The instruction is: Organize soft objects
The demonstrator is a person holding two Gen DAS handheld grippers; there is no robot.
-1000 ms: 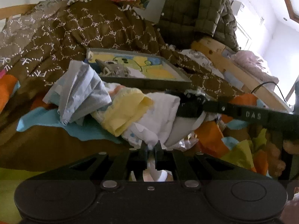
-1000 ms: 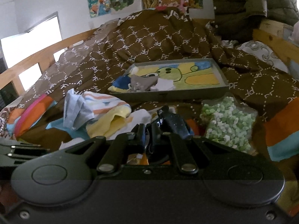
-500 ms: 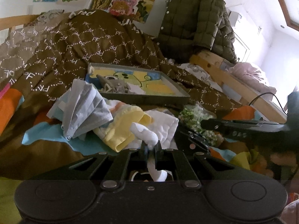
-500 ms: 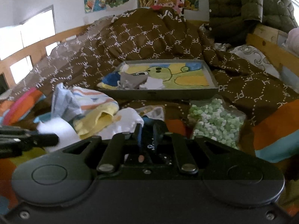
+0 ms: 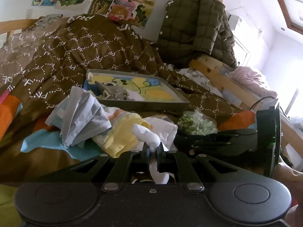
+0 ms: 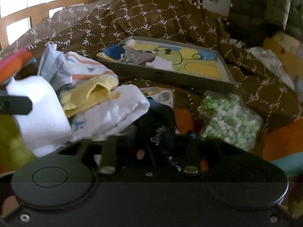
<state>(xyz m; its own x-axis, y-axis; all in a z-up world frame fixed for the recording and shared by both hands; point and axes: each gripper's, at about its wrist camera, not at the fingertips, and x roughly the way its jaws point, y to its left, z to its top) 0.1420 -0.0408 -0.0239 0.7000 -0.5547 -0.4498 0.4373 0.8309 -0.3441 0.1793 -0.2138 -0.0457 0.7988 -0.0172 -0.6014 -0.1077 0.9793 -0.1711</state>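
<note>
White cloth: pinched in the left claw, lifted clear of the clothing pile on the bed. Right claw: closing on a dark garment that lies between its fingers. Step in hand: pick-up. Next, judged: carry both to the tray behind the pile, then release.

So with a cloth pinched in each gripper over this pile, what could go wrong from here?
1. The left gripper holds the white cloth only by a bunched fold, so it may slip out on the way to the tray.
2. The right gripper, jaws closing on a dark cloth, sits low in the pile; lifting could drag neighbouring cloths along.
3. The bag of green pieces lies close beside it and might get knocked.
</note>
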